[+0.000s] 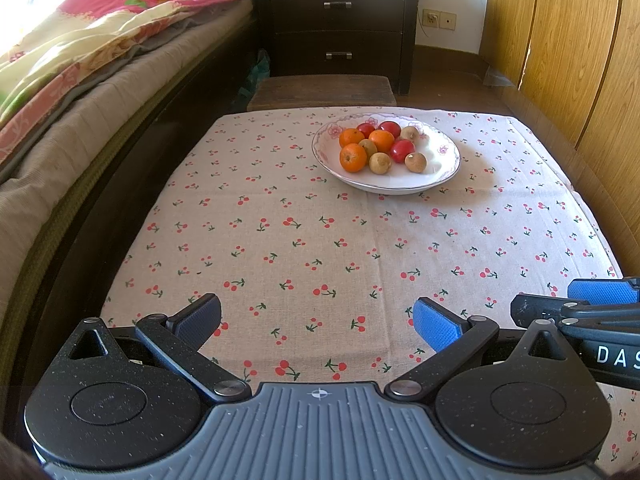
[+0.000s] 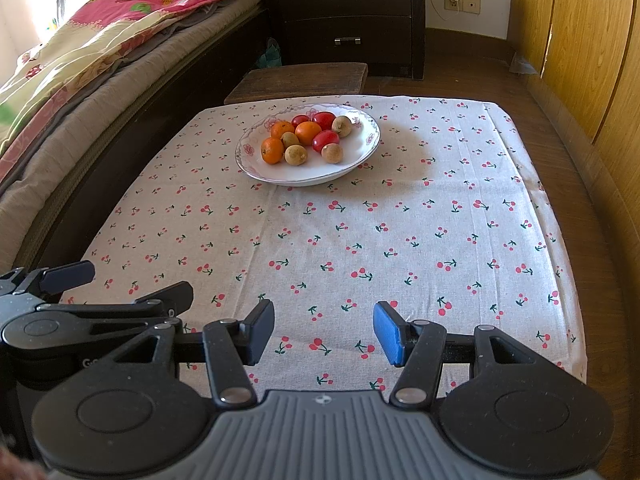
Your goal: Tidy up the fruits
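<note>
Both tongs (image 1: pixel 318 322) (image 2: pixel 324 330) agape, empty; fruit plate (image 1: pixel 440 168) (image 2: pixel 360 152) well ahead

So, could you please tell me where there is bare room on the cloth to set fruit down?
The cherry-print tablecloth is bare between the white floral plate and both open tools, and to the plate's right toward the wooden wardrobe. The plate itself is crowded with oranges, red fruits and brown fruits.

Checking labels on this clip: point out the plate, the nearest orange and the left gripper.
plate (image 1: pixel 444 162), left wrist view, bare right inner wall.
nearest orange (image 1: pixel 353 157), left wrist view, middle of its peel.
left gripper (image 1: pixel 316 322), left wrist view, midway between fingertips.
</note>
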{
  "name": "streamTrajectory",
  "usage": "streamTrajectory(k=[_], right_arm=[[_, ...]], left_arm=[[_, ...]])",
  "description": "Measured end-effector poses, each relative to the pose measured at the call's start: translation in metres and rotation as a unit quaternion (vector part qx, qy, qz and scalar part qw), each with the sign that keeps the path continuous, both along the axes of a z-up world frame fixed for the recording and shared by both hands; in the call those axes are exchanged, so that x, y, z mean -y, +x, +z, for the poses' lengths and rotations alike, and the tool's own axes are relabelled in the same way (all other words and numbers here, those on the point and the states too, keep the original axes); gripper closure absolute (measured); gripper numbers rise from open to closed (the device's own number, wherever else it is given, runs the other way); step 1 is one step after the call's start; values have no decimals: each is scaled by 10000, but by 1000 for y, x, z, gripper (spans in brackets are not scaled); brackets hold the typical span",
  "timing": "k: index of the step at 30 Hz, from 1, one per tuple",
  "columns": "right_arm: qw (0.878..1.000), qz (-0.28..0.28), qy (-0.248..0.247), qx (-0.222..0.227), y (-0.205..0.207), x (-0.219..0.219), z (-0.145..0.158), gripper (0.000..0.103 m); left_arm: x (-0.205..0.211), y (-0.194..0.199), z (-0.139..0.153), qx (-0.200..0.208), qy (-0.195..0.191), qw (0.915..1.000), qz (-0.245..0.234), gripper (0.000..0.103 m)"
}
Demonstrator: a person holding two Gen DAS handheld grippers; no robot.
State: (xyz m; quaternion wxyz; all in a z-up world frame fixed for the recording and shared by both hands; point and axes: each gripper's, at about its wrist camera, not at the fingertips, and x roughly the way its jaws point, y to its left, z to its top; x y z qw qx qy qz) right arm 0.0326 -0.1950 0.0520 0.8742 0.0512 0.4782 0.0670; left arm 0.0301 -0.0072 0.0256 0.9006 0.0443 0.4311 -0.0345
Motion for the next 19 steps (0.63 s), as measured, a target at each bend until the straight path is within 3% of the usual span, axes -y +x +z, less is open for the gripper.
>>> streamTrajectory(k=[19], right_arm=[[10000, -79, 43, 27, 0, 4, 1, 48]], left_arm=[[-3, 3, -1, -42, -49, 9998, 176, 0]])
